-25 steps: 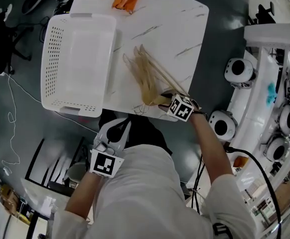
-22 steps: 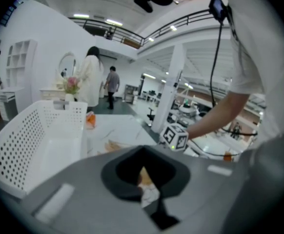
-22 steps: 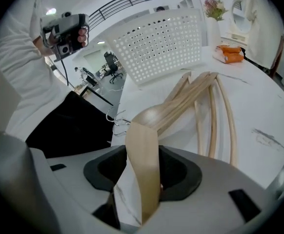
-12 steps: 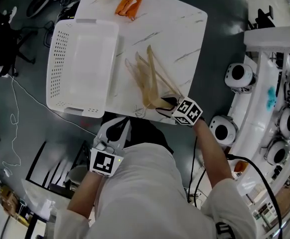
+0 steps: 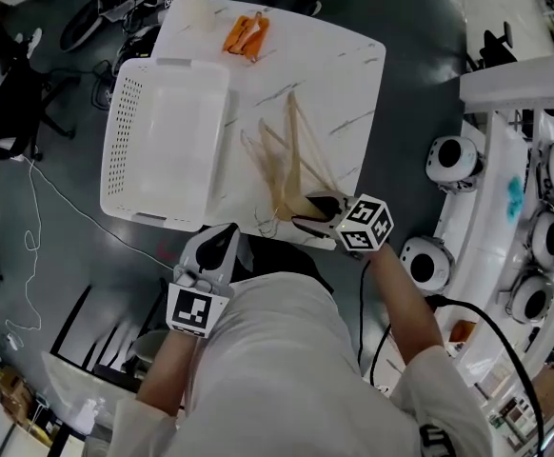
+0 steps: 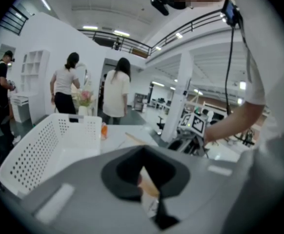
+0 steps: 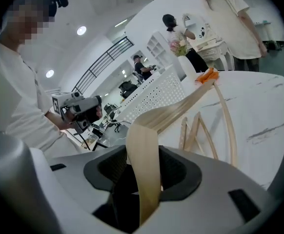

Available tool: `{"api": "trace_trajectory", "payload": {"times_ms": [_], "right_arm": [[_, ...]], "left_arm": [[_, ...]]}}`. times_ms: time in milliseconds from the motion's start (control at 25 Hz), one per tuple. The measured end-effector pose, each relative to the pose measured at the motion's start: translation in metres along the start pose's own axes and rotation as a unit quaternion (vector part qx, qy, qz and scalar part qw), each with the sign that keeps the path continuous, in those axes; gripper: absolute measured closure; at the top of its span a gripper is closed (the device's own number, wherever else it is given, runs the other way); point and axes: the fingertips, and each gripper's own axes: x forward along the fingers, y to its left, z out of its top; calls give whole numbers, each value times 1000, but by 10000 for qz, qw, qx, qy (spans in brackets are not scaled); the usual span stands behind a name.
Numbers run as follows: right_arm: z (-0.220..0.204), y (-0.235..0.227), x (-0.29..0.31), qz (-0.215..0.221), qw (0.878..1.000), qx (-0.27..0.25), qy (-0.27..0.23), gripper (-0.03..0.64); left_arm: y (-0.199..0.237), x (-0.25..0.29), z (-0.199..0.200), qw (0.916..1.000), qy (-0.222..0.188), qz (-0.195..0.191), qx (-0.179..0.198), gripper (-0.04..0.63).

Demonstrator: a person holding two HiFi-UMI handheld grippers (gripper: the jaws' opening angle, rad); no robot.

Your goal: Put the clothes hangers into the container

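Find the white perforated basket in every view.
Head view: white basket upper left, at the left side of the table.
Left gripper view: basket at left, its perforated wall toward the camera.
Right gripper view: basket at centre, behind the wooden hanger.
Shared landmark: orange item beside the basket's far end.

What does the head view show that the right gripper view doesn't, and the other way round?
Only the head view shows the inside of the white basket, which holds nothing, and a white machine with round parts beside the table. Only the right gripper view shows up close the wooden hanger pinched between the jaws of the right gripper, and people standing beyond the table. Both show the other hangers lying on the white table, the basket and the orange thing.
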Motion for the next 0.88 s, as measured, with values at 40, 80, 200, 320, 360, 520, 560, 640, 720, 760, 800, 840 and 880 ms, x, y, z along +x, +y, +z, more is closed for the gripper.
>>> {"api": "trace_trajectory", "payload": {"times_ms": [40, 80, 200, 320, 360, 520, 560, 640, 720, 760, 800, 840, 880], "right_arm": [[5, 4, -2, 7, 10000, -5, -57, 420], [9, 7, -3, 10, 9999, -7, -109, 420], [21, 18, -7, 40, 9996, 61, -273, 420], [33, 29, -7, 68, 9987, 222, -459, 420], [36, 33, -8, 66, 9983, 278, -506, 420], [57, 53, -7, 55, 9963, 487, -711, 420], [63, 57, -5, 61, 9956, 536, -772, 420], [76, 66, -1, 60, 9944, 598, -868, 422], [87, 75, 5, 16, 9944, 566, -891, 421], [93, 79, 9, -13, 9947, 523, -882, 421], [98, 84, 13, -30, 9950, 480, -872, 422], [104, 90, 18, -25, 9952, 450, -865, 421], [110, 96, 23, 4, 9953, 434, -861, 422]], "left_arm": [[2, 0, 3, 10000, -51, 38, -26, 595], [4, 0, 5, 10000, -74, 55, -20, 595], [8, -2, 12, 9999, -155, 49, 17, 595], [14, -5, 15, 9998, -187, -6, 42, 595], [16, -8, 16, 9998, -193, -26, 44, 595], [29, -20, 26, 9995, -299, -48, 64, 595], [35, -24, 28, 9995, -317, -33, 70, 595], [46, -33, 29, 9995, -304, 1, 76, 595], [58, -41, 27, 9996, -276, 35, 72, 595], [64, -45, 25, 9996, -275, 53, 72, 595], [70, -49, 25, 9995, -284, 73, 79, 595], [76, -53, 26, 9995, -296, 97, 86, 595], [82, -57, 27, 9994, -306, 128, 89, 595]]}}
